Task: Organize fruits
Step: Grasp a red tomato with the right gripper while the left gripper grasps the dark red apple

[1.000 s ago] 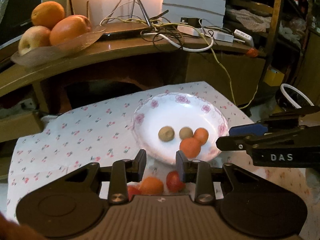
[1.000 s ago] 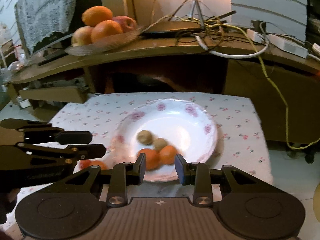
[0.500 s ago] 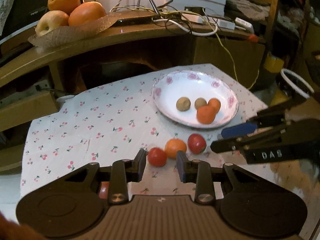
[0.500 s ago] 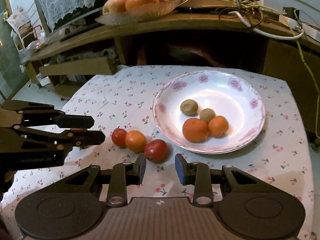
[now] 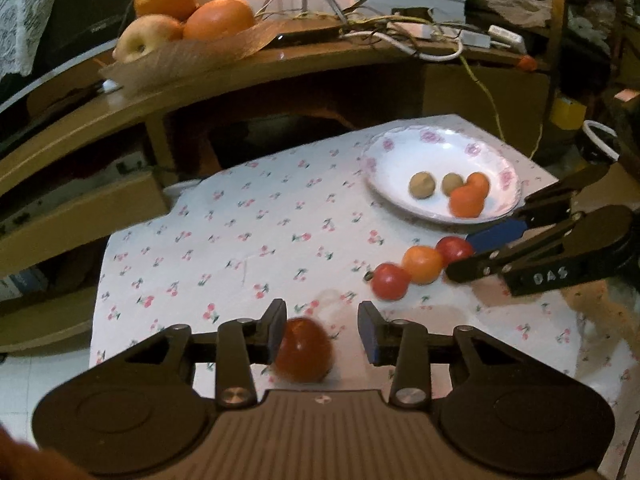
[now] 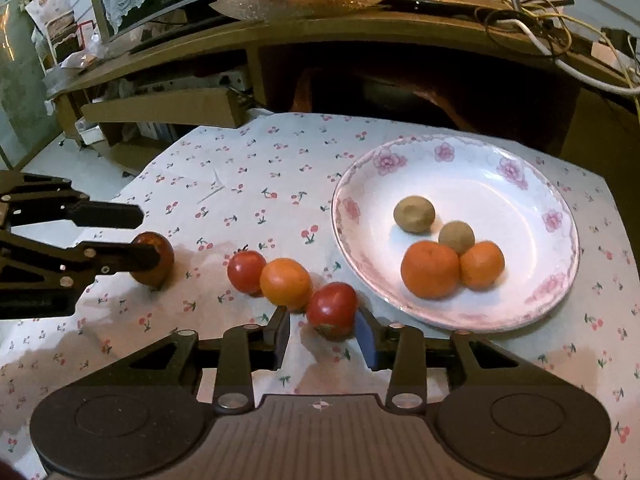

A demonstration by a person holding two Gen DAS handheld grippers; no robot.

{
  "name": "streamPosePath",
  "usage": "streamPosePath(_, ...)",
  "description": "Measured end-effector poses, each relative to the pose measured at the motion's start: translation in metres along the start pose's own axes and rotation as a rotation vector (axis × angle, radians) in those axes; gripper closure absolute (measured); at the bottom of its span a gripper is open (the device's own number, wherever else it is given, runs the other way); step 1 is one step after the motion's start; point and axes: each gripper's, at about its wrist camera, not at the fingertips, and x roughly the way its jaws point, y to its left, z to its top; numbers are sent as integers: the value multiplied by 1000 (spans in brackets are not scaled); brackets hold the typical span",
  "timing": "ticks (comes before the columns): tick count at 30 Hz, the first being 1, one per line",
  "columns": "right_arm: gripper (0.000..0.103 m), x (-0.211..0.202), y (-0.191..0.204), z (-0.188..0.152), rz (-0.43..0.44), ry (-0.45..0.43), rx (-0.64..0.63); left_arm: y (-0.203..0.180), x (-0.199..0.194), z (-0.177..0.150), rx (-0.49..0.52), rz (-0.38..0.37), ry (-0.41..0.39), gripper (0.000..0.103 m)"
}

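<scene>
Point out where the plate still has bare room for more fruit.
The plate's far half, behind the two brown fruits, is bare. Its near part is crowded by two oranges. The cloth left of it is bare too.

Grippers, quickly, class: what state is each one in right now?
Left gripper: open, a dark red fruit between its fingers, ungripped.
Right gripper: open around a red tomato, ungripped.
</scene>
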Motion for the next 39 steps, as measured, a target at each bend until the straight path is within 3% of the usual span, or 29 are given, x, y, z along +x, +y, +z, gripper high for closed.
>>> streamPosePath(12,64,11,3,1,-27,9,-10,14,17,-11,-33,45,7,51)
streamPosePath(18,72,10,0,1,-29,12,-4,20,26,-12,-47,70,24,50)
streamPosePath(23,73,6,-1,1,-31,10,4,24,39,-15,-89,42,61,50)
streamPosePath(27,73,2,-2,1,-28,10,6,23,39,-14,-98,42,58,56)
streamPosePath(35,73,-5,-8,-6,-39,24,20,19,42,-9,-102,55,51,58)
streamPosePath(39,73,-12,-11,-10,-32,26,18,11,39,-8,-83,23,54,58)
